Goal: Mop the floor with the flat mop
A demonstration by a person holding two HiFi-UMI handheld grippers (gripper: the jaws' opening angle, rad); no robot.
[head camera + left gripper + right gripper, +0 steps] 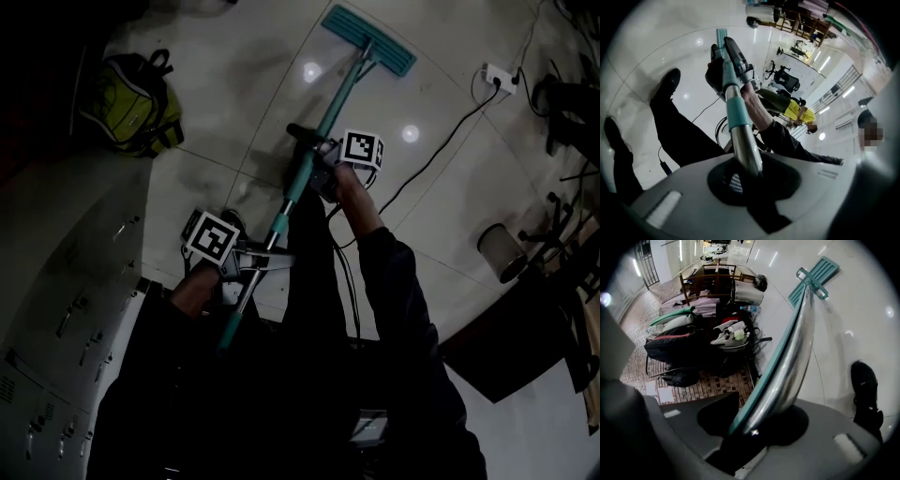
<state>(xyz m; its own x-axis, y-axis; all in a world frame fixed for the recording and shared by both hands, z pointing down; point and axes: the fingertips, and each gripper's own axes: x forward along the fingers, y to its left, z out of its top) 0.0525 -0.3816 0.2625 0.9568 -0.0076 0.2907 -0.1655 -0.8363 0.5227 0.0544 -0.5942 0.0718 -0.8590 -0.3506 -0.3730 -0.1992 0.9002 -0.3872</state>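
Note:
The flat mop has a teal head (pixel 368 39) lying on the pale tiled floor, far ahead of me. Its handle (pixel 309 159), teal above and metal lower down, slants back toward my body. My right gripper (pixel 317 171) is shut on the handle's upper part, under its marker cube. Lower on the handle, my left gripper (pixel 251 272) is shut on the metal part. In the left gripper view the handle (pixel 740 136) rises out of the shut left gripper (pixel 747 171) toward the right gripper (pixel 733 61). In the right gripper view the handle (pixel 790 357) runs from the right gripper (pixel 759 420) up to the mop head (pixel 813 277).
A yellow-green backpack (pixel 131 112) lies on the floor at the left, beside grey lockers (pixel 56 319). A power strip (pixel 499 80) with a black cable lies at the right, near a bin (pixel 502 251) and chairs. Bags (pixel 693 343) are piled by a brick strip. My shoe (pixel 866 390) is near the handle.

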